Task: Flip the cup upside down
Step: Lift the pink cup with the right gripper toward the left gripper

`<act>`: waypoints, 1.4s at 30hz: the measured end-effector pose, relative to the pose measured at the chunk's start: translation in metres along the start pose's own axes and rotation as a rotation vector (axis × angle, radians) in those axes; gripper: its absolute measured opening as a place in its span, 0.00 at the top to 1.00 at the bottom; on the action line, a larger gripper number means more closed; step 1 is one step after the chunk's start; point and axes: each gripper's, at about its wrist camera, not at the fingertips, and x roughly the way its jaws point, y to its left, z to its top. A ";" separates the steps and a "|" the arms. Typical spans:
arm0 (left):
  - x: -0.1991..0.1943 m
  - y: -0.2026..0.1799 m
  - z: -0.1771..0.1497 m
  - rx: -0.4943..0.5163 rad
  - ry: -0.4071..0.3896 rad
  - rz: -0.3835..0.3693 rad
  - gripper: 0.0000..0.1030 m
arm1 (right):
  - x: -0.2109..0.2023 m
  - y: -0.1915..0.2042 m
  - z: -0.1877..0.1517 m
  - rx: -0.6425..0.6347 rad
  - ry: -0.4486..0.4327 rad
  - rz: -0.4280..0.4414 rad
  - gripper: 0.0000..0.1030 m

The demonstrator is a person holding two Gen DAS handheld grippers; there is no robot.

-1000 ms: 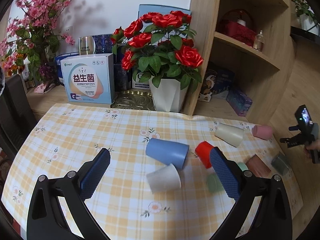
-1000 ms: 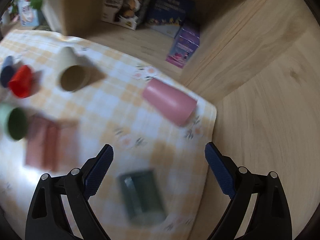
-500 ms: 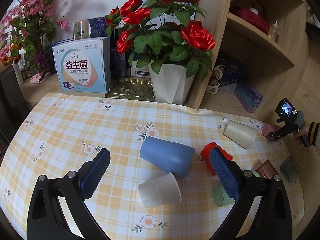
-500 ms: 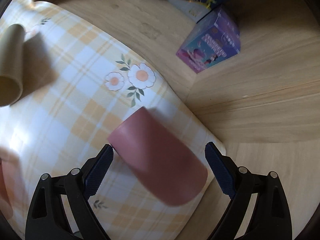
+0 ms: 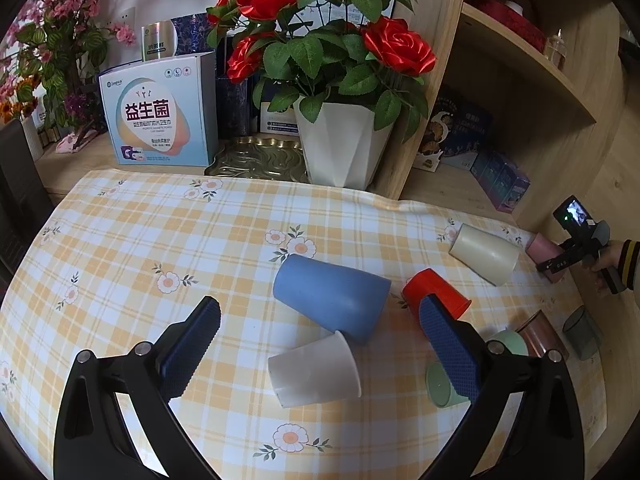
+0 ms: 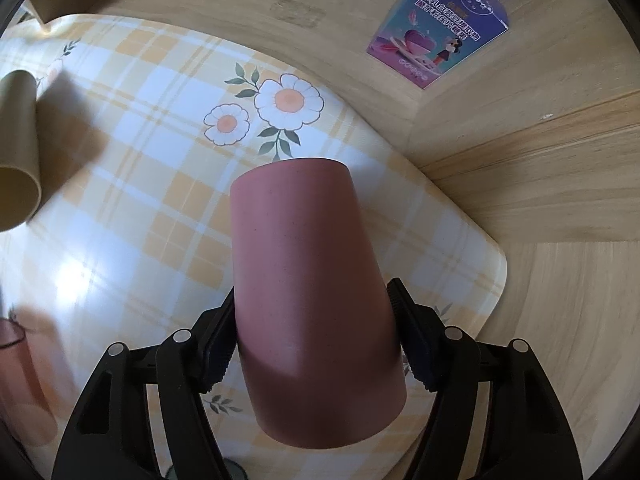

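Observation:
A pink cup [image 6: 316, 304] lies on its side near the table's right corner, its closed base pointing away from the camera. My right gripper [image 6: 310, 322] has closed on its sides, one finger pressed against each flank. In the left wrist view the right gripper [image 5: 576, 248] shows at the far right with the pink cup [image 5: 540, 246] beside it. My left gripper [image 5: 320, 320] is open and empty, hovering above a blue cup [image 5: 332, 296] and a white cup [image 5: 314, 372], both lying on their sides.
A red cup [image 5: 436, 292], a cream cup [image 5: 484, 254], a green cup [image 5: 444, 384], a brown cup [image 5: 538, 334] and a grey cup [image 5: 582, 332] lie on the checked tablecloth [image 5: 160, 240]. A rose pot [image 5: 340, 148], boxes and wooden shelves [image 5: 520, 52] stand behind. The table edge [image 6: 500, 272] is close.
My right gripper moved in over the pink cup and closed on its sides. My left gripper moved forward over the table, staying open.

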 end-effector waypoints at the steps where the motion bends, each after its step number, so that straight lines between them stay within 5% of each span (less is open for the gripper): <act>1: 0.000 0.000 0.000 -0.004 0.001 0.001 0.06 | 0.002 -0.001 0.002 0.028 -0.001 -0.003 0.34; 10: -0.018 0.006 -0.006 -0.023 -0.007 -0.018 0.06 | -0.007 -0.005 -0.013 0.246 -0.039 0.030 0.35; 29: -0.071 0.031 -0.030 -0.037 -0.032 -0.070 0.06 | -0.122 0.079 -0.065 0.231 -0.186 -0.016 0.35; 42: -0.095 0.039 -0.053 -0.025 -0.018 -0.109 0.06 | -0.186 0.179 -0.148 0.344 -0.382 0.191 0.35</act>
